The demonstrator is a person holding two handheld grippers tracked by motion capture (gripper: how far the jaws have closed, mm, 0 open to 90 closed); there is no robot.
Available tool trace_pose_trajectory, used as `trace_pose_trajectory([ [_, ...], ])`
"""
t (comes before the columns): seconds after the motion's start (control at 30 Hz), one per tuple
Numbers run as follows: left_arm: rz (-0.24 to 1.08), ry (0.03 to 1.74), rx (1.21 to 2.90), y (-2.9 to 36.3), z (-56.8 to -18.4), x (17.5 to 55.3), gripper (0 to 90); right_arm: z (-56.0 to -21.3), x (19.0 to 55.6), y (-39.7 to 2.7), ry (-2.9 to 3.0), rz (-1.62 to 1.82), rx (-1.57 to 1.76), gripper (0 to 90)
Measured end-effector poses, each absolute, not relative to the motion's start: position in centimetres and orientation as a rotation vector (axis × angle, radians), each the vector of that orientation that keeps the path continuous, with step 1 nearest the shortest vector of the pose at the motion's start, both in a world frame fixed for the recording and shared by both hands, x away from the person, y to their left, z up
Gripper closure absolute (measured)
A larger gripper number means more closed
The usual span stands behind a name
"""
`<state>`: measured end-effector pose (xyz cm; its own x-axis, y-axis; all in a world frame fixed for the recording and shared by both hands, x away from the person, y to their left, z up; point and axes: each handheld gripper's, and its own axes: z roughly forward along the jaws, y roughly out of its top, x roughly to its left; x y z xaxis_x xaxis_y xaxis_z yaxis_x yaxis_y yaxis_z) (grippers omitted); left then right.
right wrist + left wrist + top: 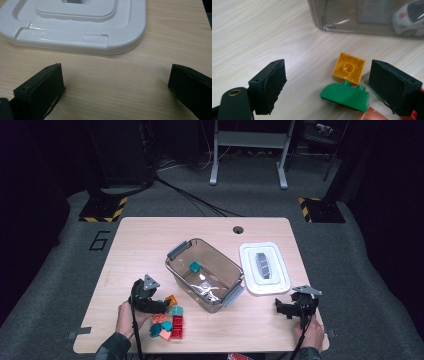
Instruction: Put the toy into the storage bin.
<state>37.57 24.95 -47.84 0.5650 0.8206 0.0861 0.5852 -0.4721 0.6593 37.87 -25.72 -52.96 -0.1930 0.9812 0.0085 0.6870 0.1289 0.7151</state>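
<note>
My left gripper is open and low over a heap of toy bricks at the table's front left. In the left gripper view its jaws stand wide on either side of a yellow square brick and a green rounded brick, touching neither. A salmon brick lies just below them. A clear plastic bin sits mid-table with a teal brick and a white toy car inside. My right gripper is open and empty near the front right edge.
A white lid lies flat to the right of the bin, and its near rim is just ahead of my right gripper. A red brick sits in the heap. A cable hole is at the table's far edge.
</note>
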Motion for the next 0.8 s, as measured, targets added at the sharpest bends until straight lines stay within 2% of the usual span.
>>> trace_pose_trajectory([
  [0.27,0.537,1.160,2.258,24.7,-48.9,38.3,15.0,-53.0,37.9,-25.7,1.945,0.827,1.598,0.0],
  [0.57,0.543,1.182,2.286,26.3,-48.8,38.1,15.7,-53.0,37.9,-25.7,1.945,0.827,1.597,0.0],
  [0.8,0.489,1.205,2.350,27.3,-48.8,38.1,19.2,-53.0,37.9,-25.7,1.944,0.827,1.599,0.0],
])
